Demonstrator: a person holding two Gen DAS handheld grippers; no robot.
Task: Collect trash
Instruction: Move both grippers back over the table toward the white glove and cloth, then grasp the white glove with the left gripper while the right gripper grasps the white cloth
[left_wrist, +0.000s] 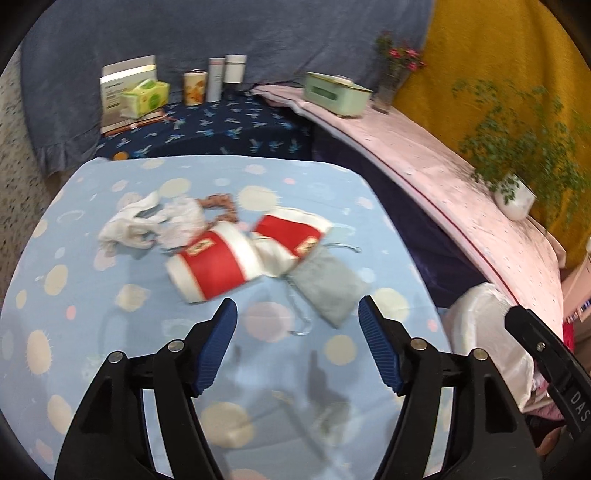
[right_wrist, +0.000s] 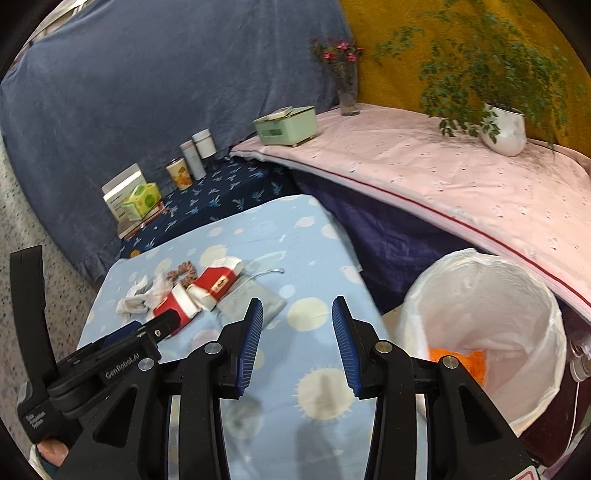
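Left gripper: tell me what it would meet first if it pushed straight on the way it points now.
Probably the grey drawstring pouch, which lies straight ahead of the open, empty left gripper. The nearer red-and-white cup lies just left of that line. Blur makes depth uncertain, so it might meet the spotted tablecloth first.

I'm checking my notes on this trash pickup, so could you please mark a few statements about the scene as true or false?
1. Both red and white paper cups lie on their sides on the blue dotted cloth. True.
2. The white lined bin is completely empty. False: something orange lies at its bottom.
3. The left gripper is closed on a cup. False: its jaws are apart with nothing between them.
4. A grey pouch lies beside the cups. True.
5. The right gripper holds the crumpled tissue. False: it is open and empty; the tissue is on the cloth.
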